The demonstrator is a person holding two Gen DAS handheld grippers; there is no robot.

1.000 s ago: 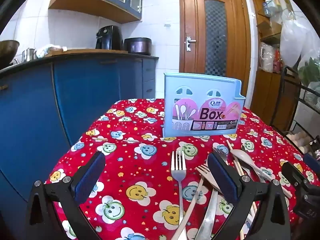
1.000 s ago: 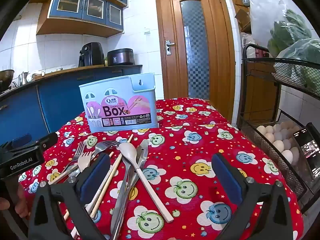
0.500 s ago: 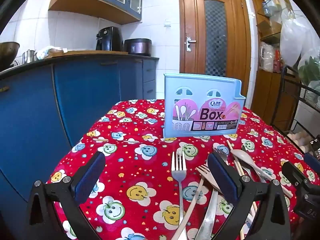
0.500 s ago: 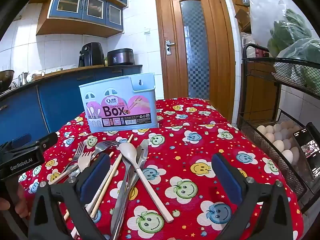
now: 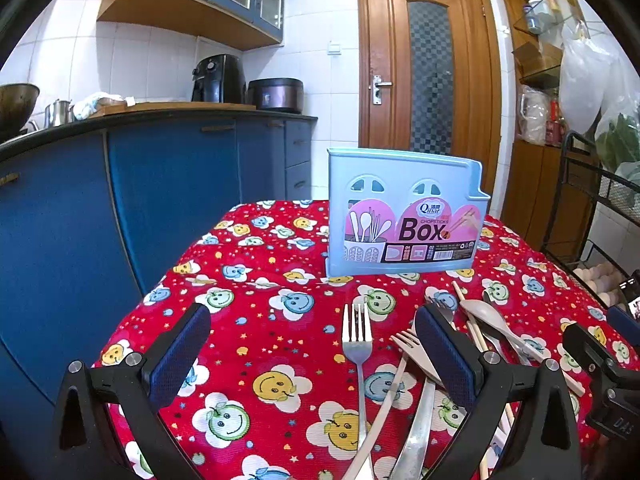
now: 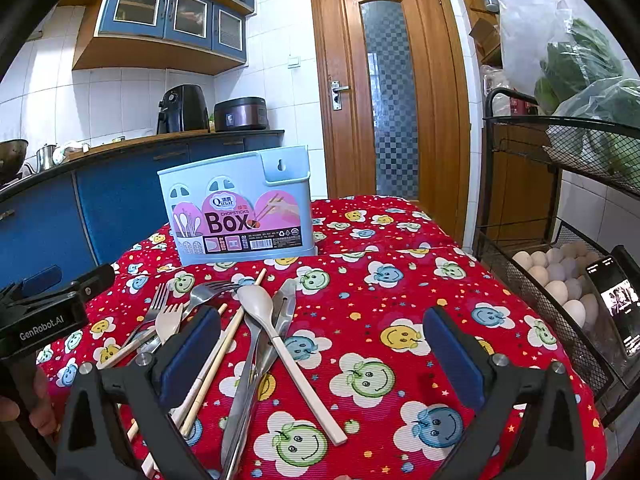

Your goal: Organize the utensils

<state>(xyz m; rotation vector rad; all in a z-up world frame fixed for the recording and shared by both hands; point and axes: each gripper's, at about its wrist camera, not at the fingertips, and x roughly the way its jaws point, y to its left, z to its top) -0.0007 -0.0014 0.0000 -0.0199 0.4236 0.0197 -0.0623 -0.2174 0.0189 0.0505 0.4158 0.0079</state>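
Observation:
A light blue utensil box [image 5: 404, 216] stands upright at the far side of the table; it also shows in the right wrist view [image 6: 238, 216]. A heap of utensils lies in front of it: a metal fork [image 5: 357, 340], a beige fork [image 5: 414, 354], a beige spoon [image 6: 276, 336], chopsticks [image 6: 228, 332] and metal pieces. My left gripper [image 5: 312, 356] is open and empty, low over the cloth, the metal fork between its fingers. My right gripper [image 6: 320, 356] is open and empty, the spoon handle between its fingers.
The table has a red smiley-face cloth [image 6: 400, 280]. A black wire rack with eggs [image 6: 560, 276] and a phone [image 6: 618, 300] stands right of the table. Blue kitchen cabinets [image 5: 120, 208] stand to the left. A wooden door [image 5: 428, 64] is behind.

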